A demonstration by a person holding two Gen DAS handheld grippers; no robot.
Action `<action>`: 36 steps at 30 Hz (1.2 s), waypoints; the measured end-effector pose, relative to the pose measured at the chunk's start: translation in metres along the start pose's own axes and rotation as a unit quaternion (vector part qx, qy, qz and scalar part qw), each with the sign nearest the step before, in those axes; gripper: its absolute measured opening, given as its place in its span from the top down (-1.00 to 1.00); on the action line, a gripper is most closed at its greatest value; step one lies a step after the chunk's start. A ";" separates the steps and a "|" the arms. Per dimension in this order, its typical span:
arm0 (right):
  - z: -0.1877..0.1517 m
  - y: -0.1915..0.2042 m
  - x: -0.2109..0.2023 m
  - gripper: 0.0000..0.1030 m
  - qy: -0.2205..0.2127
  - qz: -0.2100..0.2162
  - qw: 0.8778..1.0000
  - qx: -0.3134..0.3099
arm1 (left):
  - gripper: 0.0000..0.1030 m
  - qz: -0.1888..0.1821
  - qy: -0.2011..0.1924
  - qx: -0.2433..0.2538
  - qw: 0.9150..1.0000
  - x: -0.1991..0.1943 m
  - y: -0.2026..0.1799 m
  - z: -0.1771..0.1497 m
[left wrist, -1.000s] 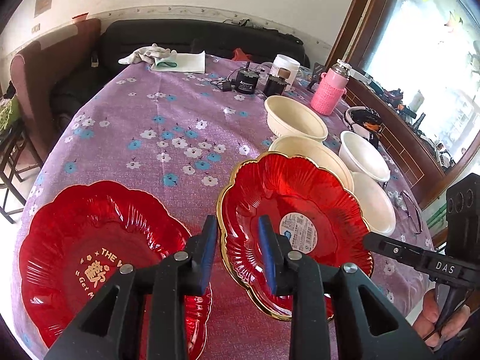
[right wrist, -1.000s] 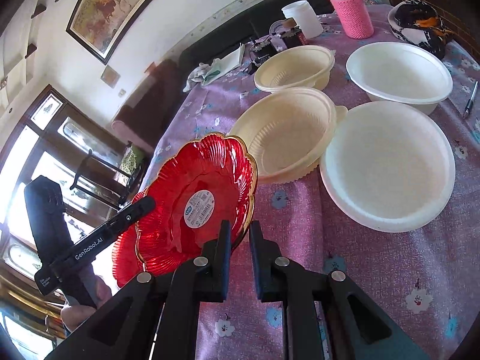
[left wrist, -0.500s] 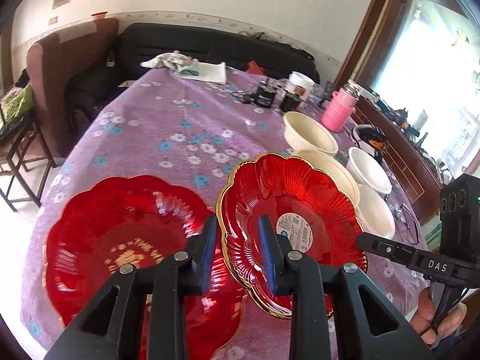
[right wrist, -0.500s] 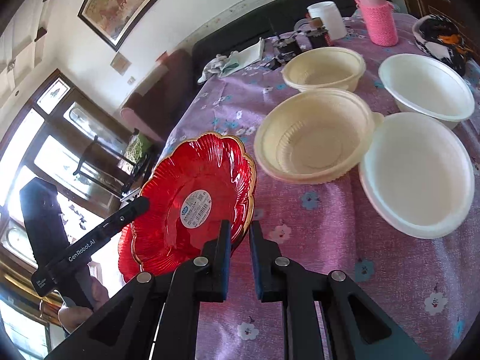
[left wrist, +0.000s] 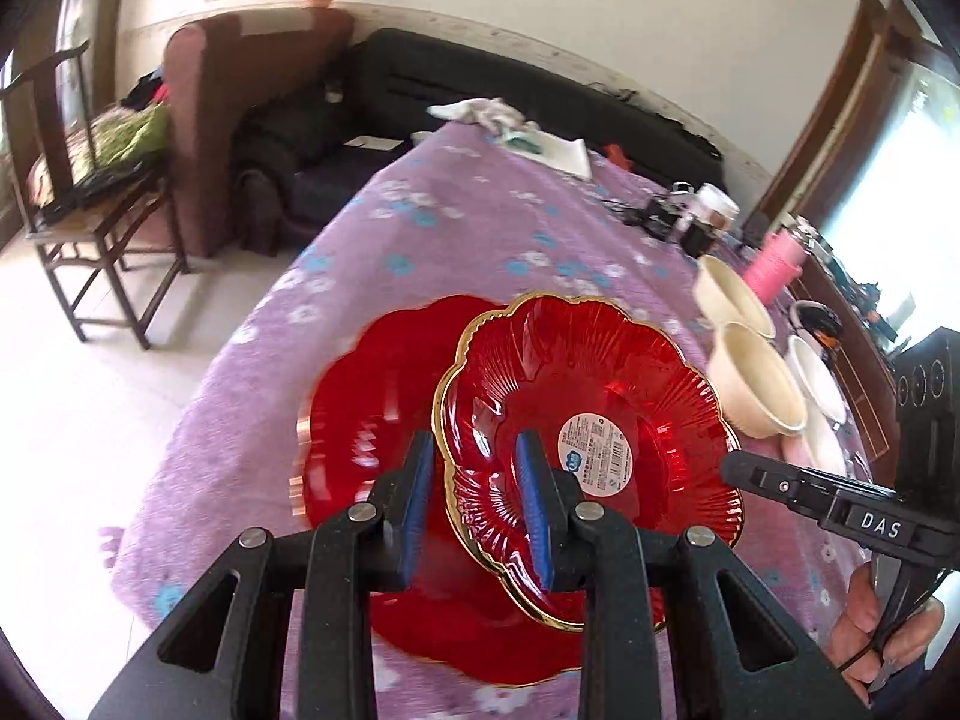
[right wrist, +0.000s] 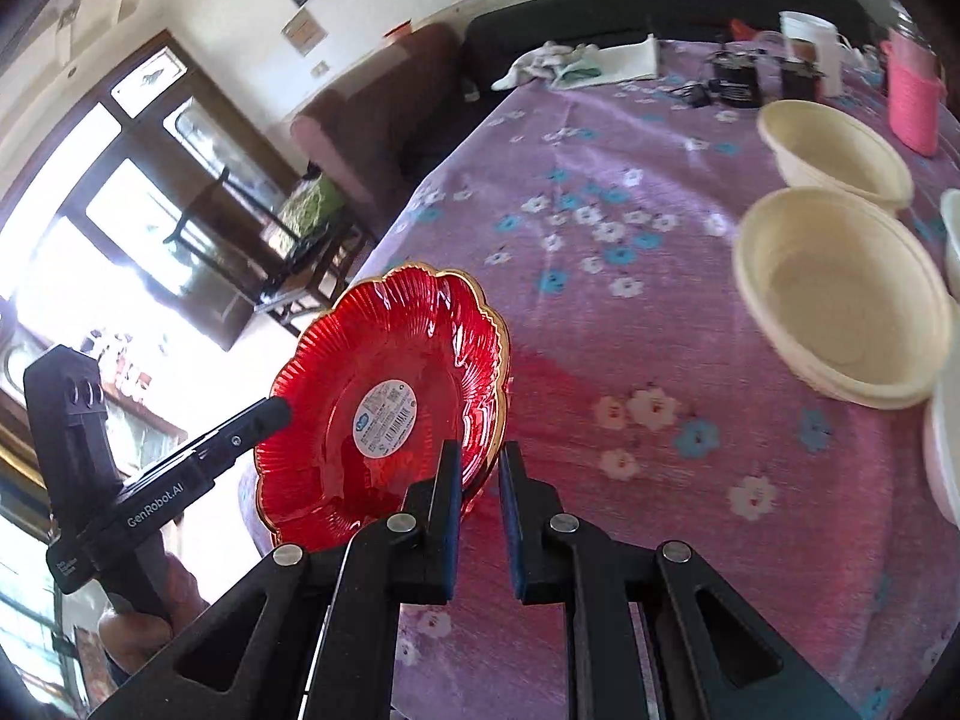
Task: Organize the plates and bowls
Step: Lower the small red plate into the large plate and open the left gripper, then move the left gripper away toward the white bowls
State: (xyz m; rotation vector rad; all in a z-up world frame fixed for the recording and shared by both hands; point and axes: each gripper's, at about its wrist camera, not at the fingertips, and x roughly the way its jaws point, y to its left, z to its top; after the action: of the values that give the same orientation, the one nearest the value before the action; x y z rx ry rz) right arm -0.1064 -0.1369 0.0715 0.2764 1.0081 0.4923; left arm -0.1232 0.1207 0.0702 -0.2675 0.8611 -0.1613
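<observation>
We carry the gold-rimmed red plate [left wrist: 591, 414] above a second red plate [left wrist: 372, 420] on the tabletop [right wrist: 630, 192], left gripper [left wrist: 474, 501] and right gripper [right wrist: 480, 486] fingers both clamped on its rim. It looks stiff, glossy, likely slippery and breakable; opposite rim edges suit best.

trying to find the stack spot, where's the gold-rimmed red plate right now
In the left wrist view the gold-rimmed red plate is held tilted above the table between both tongs, partly over the other red plate, with the cream bowls to its right.

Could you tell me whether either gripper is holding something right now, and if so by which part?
Both hold the gold-rimmed red plate by its scalloped rim: the left gripper at its near edge, the right gripper at the opposite edge.
</observation>
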 end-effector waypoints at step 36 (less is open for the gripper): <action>0.015 0.029 0.058 0.74 0.065 -0.071 0.994 -0.056 | -0.59 0.046 0.037 0.041 0.997 0.015 -0.001 -0.009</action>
State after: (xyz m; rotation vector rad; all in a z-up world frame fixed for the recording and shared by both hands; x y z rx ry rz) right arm -0.0757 -0.0820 0.0496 0.0711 1.1138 0.4394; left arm -0.1198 0.1145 0.0540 -0.1454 0.9353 -0.1212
